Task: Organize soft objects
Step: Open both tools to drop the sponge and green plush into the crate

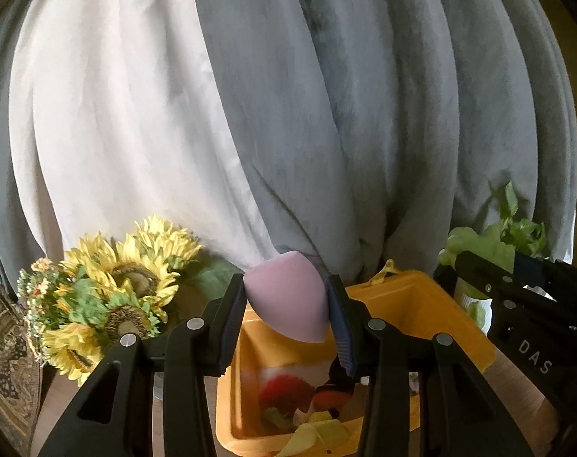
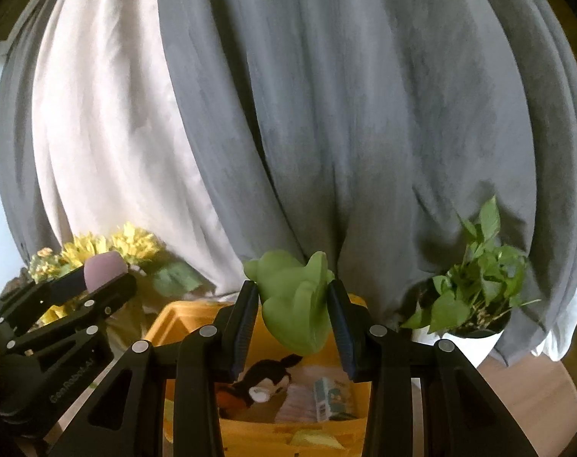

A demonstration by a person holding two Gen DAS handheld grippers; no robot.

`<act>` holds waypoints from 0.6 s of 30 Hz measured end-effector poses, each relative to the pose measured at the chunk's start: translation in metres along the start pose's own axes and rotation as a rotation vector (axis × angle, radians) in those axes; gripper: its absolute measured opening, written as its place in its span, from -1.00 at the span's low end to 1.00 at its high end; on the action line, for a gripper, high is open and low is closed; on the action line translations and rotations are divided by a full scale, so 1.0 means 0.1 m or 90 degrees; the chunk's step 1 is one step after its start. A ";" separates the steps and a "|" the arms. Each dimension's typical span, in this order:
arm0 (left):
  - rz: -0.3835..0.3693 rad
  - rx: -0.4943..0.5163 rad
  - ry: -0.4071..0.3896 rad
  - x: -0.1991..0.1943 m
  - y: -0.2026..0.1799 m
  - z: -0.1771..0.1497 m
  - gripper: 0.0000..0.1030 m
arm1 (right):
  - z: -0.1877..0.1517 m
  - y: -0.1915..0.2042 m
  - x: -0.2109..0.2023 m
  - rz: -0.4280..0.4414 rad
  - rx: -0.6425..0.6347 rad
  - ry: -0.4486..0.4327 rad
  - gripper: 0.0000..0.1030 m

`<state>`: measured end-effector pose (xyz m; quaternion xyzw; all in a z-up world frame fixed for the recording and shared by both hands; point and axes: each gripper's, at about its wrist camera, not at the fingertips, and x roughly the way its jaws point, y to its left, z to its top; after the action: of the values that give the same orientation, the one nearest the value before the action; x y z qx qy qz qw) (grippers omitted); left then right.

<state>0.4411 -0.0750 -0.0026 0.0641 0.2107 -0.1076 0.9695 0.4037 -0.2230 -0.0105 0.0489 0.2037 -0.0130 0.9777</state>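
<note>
My left gripper (image 1: 288,301) is shut on a pink egg-shaped sponge (image 1: 288,301), held above the open yellow bin (image 1: 433,304). My right gripper (image 2: 292,304) is shut on a soft green toy (image 2: 292,304), also over the yellow bin (image 2: 170,316). Inside the bin lie a black and white plush (image 2: 265,381), a red soft item (image 1: 284,388), a yellow cloth (image 1: 315,434) and a small carton (image 2: 326,396). The right gripper shows at the right edge of the left wrist view (image 1: 482,266), and the left gripper with the sponge (image 2: 102,266) at the left of the right wrist view.
A sunflower bouquet (image 1: 113,297) stands left of the bin. A potted green plant (image 2: 475,289) in a white pot stands to its right. Grey and white curtains (image 1: 288,114) hang close behind. A patterned cloth (image 1: 7,361) lies at the far left on the wooden surface.
</note>
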 end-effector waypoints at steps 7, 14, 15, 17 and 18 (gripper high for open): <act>-0.007 0.003 0.050 0.34 -0.01 -0.11 -0.19 | -0.08 -0.04 0.29 -0.002 0.004 0.046 -0.24; -0.030 -0.004 0.108 0.65 -0.02 -0.23 -0.19 | -0.19 -0.05 0.54 -0.001 0.006 0.094 -0.24; -0.032 -0.004 0.115 0.68 -0.02 -0.25 -0.19 | -0.21 -0.06 0.57 0.000 0.007 0.104 -0.24; -0.034 -0.001 0.131 0.73 -0.03 -0.29 -0.19 | -0.24 -0.07 0.64 0.002 0.010 0.122 -0.24; -0.036 0.000 0.139 0.76 -0.04 -0.30 -0.19 | -0.26 -0.07 0.68 0.002 0.012 0.132 -0.24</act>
<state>0.4960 -0.0873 -0.0619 0.0695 0.3164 -0.1272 0.9375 0.4552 -0.2281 -0.0617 0.0593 0.3037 -0.0078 0.9509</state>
